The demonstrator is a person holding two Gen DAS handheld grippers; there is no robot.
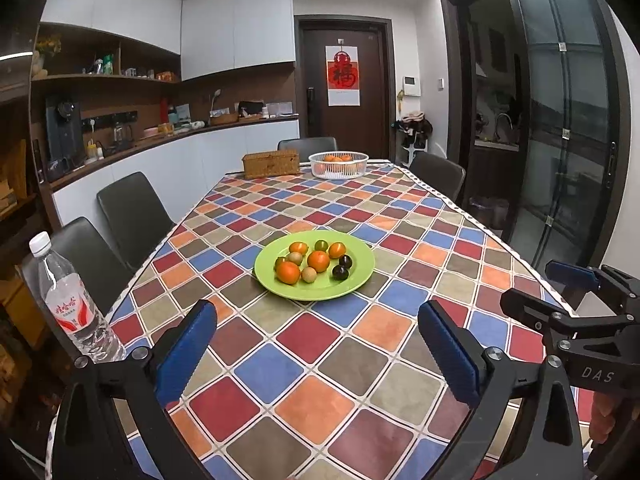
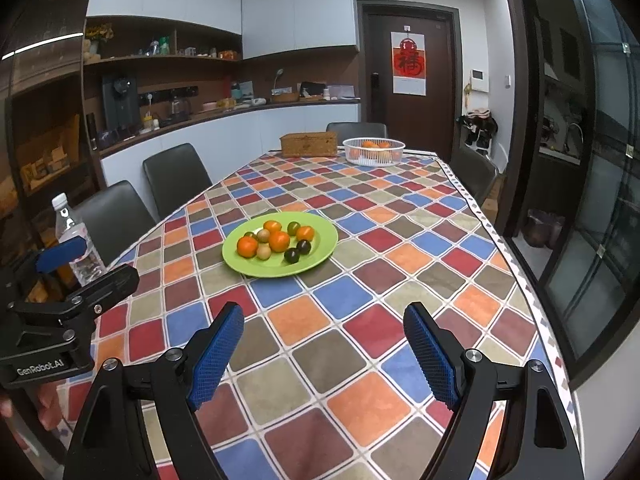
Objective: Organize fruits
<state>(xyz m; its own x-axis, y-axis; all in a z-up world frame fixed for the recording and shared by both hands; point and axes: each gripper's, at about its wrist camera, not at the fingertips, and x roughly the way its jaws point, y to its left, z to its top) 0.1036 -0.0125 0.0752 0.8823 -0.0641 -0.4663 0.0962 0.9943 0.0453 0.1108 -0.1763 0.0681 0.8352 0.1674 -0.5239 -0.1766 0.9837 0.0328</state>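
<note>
A green plate (image 1: 356, 280) (image 2: 320, 254) sits mid-table with several small fruits: orange ones (image 1: 318, 261) (image 2: 279, 241), dark ones (image 1: 340, 272) (image 2: 292, 256), green ones and pale brown ones. A white basket (image 1: 338, 165) (image 2: 373, 151) holding oranges stands at the table's far end. My left gripper (image 1: 318, 312) is open and empty, short of the plate. My right gripper (image 2: 323, 316) is open and empty too, over the tablecloth, nearer than the plate. Each gripper shows at the edge of the other's view.
A water bottle (image 1: 68, 300) (image 2: 78, 240) stands near the table's left edge. A wicker box (image 1: 271, 163) (image 2: 309, 144) sits beside the white basket. Dark chairs (image 1: 134, 216) line the left side and far end. A glass door is at the right.
</note>
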